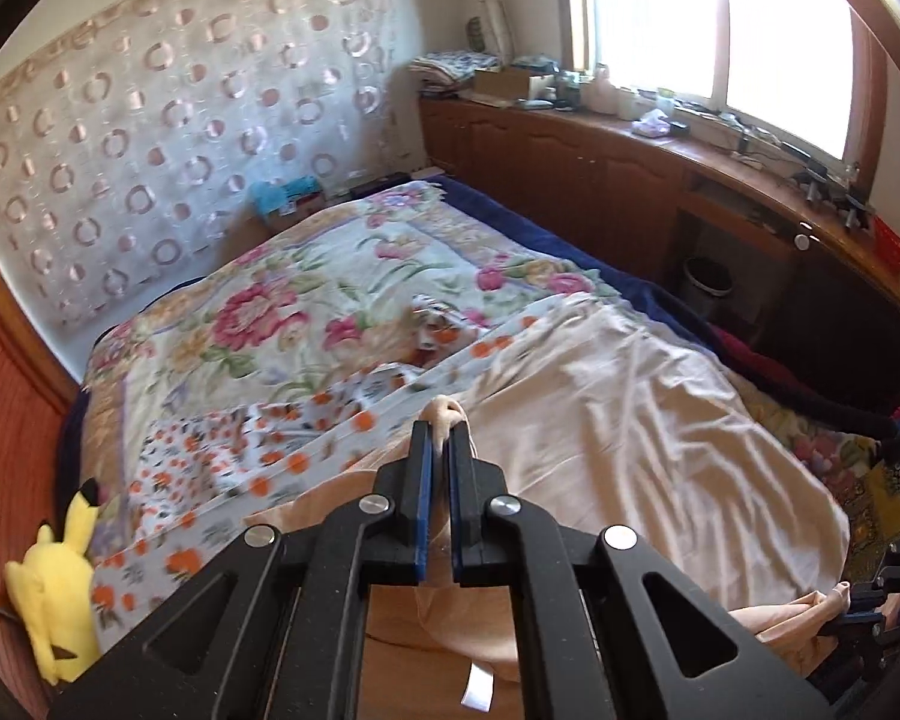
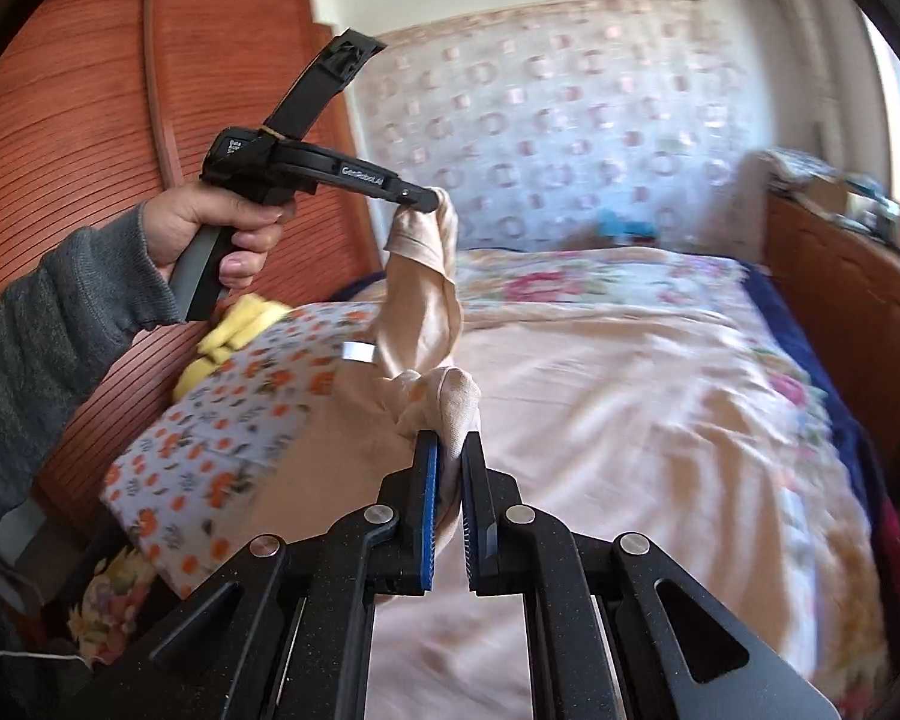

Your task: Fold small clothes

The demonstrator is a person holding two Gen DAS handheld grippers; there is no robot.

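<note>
A small peach garment (image 2: 420,300) hangs in the air above the bed, stretched between both grippers. My left gripper (image 1: 441,435) is shut on one bunched end of it, and the cloth (image 1: 450,618) droops under its jaws with a white label (image 1: 477,684). In the right wrist view a hand (image 2: 210,228) in a grey sleeve holds that left gripper (image 2: 435,198) up high, to the left. My right gripper (image 2: 450,444) is shut on the other bunched end, lower down. It also shows at the left wrist view's lower right edge (image 1: 864,621).
Below lies a bed with a peach sheet (image 1: 630,408), a floral quilt (image 1: 306,300) and an orange-flowered cloth (image 2: 222,438). A yellow plush toy (image 1: 60,588) sits at the bed's left edge by a wooden cabinet (image 2: 90,120). A cluttered wooden sill (image 1: 660,138) runs along the right.
</note>
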